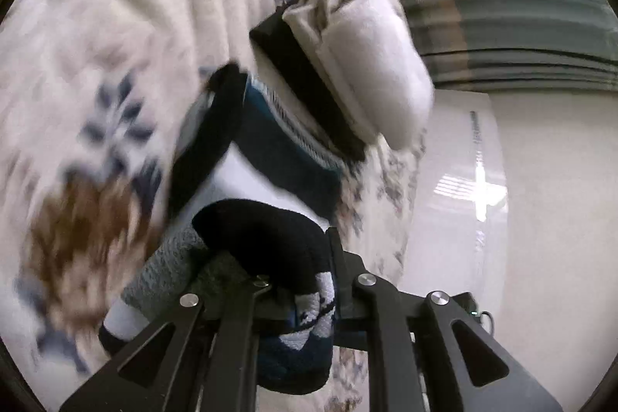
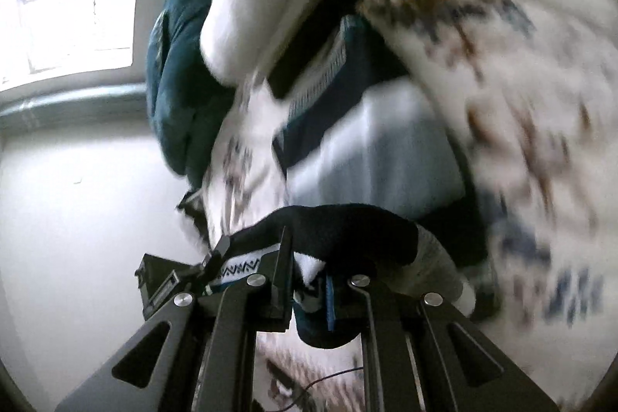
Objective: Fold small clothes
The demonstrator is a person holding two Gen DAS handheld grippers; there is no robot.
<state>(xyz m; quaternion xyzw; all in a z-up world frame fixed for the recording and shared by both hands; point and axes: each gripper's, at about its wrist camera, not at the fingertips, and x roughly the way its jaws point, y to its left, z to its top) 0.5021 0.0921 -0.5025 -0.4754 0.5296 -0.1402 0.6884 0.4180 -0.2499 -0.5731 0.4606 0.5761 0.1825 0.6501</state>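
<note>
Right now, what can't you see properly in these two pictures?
- Left wrist view: the flowery blanket is smeared by motion blur, so its pattern is unclear.
- Left wrist view: the sock in the left tongs runs under the fingers, so its end is hidden.
- Right wrist view: the blanket is blurred too.
- Right wrist view: the right tongs cover part of the sock.

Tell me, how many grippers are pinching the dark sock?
2. The left gripper is shut on the dark sock low in its own view; the right gripper likewise in its view. None seem hidden.
</note>
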